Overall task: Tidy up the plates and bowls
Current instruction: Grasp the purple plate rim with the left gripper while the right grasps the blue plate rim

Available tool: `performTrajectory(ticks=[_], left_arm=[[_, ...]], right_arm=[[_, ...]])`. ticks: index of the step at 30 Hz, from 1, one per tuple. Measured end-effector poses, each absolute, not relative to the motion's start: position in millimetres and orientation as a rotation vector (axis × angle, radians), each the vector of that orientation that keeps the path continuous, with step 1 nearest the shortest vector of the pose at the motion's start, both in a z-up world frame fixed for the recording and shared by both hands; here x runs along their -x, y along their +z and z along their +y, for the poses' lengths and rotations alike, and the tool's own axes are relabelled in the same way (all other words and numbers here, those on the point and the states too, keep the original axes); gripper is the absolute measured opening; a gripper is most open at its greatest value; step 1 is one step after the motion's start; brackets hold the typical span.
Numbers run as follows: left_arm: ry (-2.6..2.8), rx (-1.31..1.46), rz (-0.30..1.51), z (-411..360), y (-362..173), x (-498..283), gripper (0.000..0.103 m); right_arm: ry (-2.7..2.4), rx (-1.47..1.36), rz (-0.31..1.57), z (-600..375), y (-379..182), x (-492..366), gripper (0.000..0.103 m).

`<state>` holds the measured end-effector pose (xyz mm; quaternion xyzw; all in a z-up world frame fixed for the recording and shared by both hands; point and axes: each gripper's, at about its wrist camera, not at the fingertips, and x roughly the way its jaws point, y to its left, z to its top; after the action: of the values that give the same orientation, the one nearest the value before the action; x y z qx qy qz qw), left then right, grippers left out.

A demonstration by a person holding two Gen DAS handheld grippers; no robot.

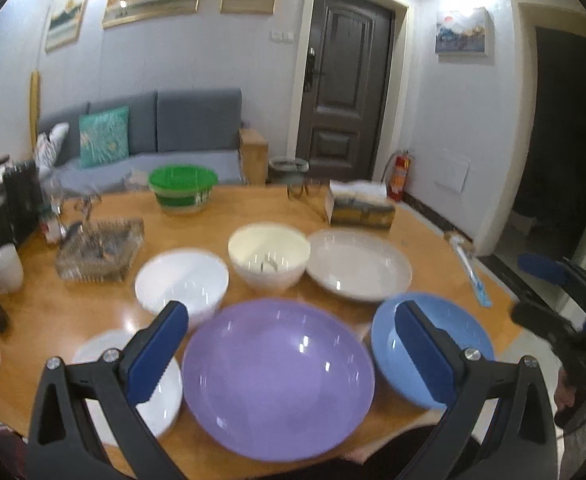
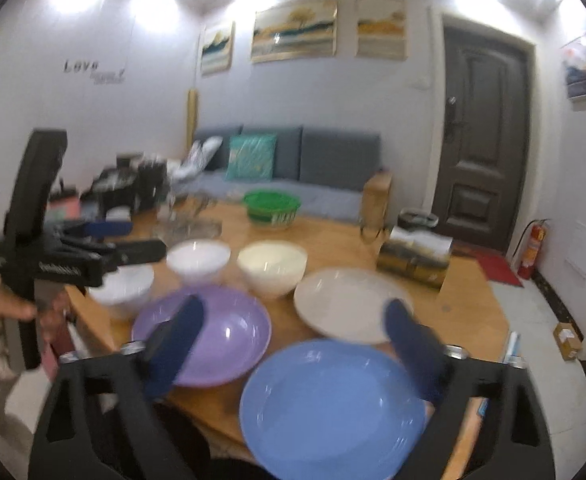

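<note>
The left gripper (image 1: 293,326) is hovering with its blue-padded jaws spread wide and nothing between the pads, and the purple bowl (image 1: 278,378) is sitting on the wooden table (image 1: 433,236) right below the gap between them. Just outside its left finger a white plate (image 1: 161,396) is lying flat, and beyond that finger's tip a white bowl (image 1: 182,282) is standing upright. Just outside its right finger the blue bowl (image 1: 433,348) is resting beside the purple one. Straight ahead of the left claw, past the purple bowl, a cream bowl (image 1: 269,256) is standing, with a pale shallow plate (image 1: 359,264) touching or nearly touching its right side. The right gripper (image 2: 295,316) is hanging over the near edge of the table with its jaws apart, somewhat narrower than the left pair and gripping nothing; the picture is blurred there. The blue bowl is lying below and just in front of it, between the fingers, while the purple bowl is sitting behind its left finger and the pale plate behind its right fingertip. Further out, a green-lidded tub (image 1: 183,188) is standing toward the far side of the table, a tissue box (image 1: 361,208) is off to the right, and a white mug (image 1: 6,268) is far out to the left.
</note>
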<state>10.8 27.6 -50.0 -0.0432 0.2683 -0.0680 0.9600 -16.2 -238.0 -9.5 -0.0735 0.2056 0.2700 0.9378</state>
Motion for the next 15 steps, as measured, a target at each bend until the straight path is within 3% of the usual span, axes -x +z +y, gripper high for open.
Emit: performTrajectory(ticks=[9,15], left_arm=[[-0.221,0.173,0.704,46,-96,-1,0.102],[-0.211,0.213,0.754,56,-117,1,0.088]], right_arm=[[0.618,0.202,0.587,-218,-54,-15,0.031],[0.65,0.203,0.651,-212,-65,-35,0.031]])
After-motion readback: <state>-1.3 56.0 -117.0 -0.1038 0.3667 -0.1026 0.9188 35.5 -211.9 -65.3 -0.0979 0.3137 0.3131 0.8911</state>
